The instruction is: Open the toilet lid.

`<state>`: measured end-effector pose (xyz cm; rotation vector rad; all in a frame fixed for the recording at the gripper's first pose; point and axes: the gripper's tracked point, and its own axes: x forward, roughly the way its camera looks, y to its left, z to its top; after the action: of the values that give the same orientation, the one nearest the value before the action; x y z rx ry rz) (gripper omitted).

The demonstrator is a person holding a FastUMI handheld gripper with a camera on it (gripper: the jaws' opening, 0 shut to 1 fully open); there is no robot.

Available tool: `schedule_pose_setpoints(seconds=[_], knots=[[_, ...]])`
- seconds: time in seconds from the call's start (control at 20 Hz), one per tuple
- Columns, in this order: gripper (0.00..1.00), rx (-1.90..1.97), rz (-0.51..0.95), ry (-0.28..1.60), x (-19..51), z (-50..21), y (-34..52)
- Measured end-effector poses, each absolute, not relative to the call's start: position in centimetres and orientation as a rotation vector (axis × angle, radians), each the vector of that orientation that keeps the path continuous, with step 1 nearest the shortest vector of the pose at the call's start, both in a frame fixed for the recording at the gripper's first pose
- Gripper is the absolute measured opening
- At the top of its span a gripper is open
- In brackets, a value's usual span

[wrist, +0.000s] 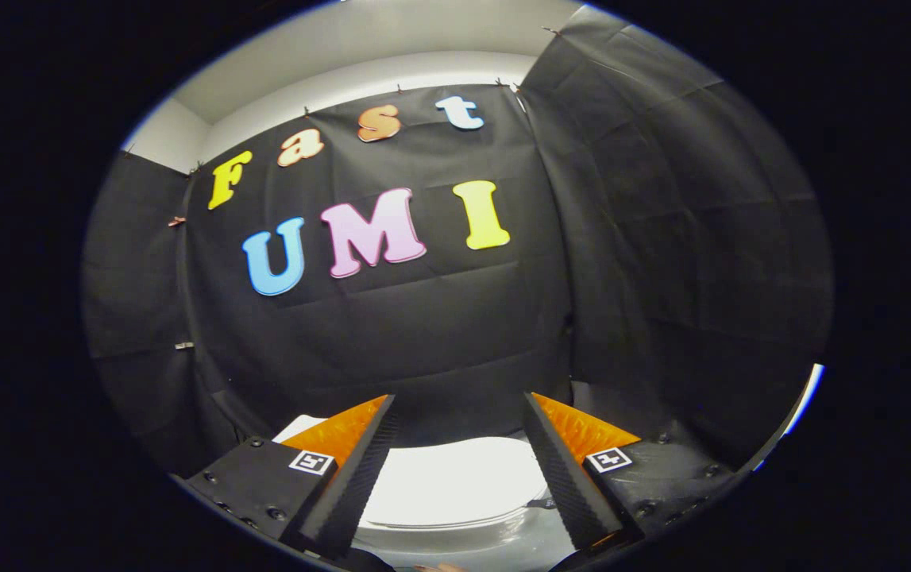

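Observation:
The white toilet [447,485] sits low ahead, against the black cloth wall. Its flat white lid lies down, closed, showing between and beyond my two fingers. A curved rim line runs under the lid's near edge. My gripper [459,407] is open, its black ribbed fingers [360,469] with orange backing spread wide, nothing between them. The fingers hover above and short of the lid, apart from it. The left finger hides part of the toilet's far left corner [300,425].
Black cloth walls [662,254] close in the booth at the back and on both sides, meeting in a corner behind the toilet at the right. A white ceiling strip [391,48] runs above the cloth.

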<state>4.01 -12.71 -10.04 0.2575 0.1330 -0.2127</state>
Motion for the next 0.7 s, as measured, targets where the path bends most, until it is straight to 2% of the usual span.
schedule_pose_setpoints(seconds=[0.3, 0.7], knots=[[0.99, 0.434, -0.285, 0.194, 6.5, -16.9, -19.2], [0.98, 0.751, -0.387, 0.347, 8.4, -31.3, -25.2]])
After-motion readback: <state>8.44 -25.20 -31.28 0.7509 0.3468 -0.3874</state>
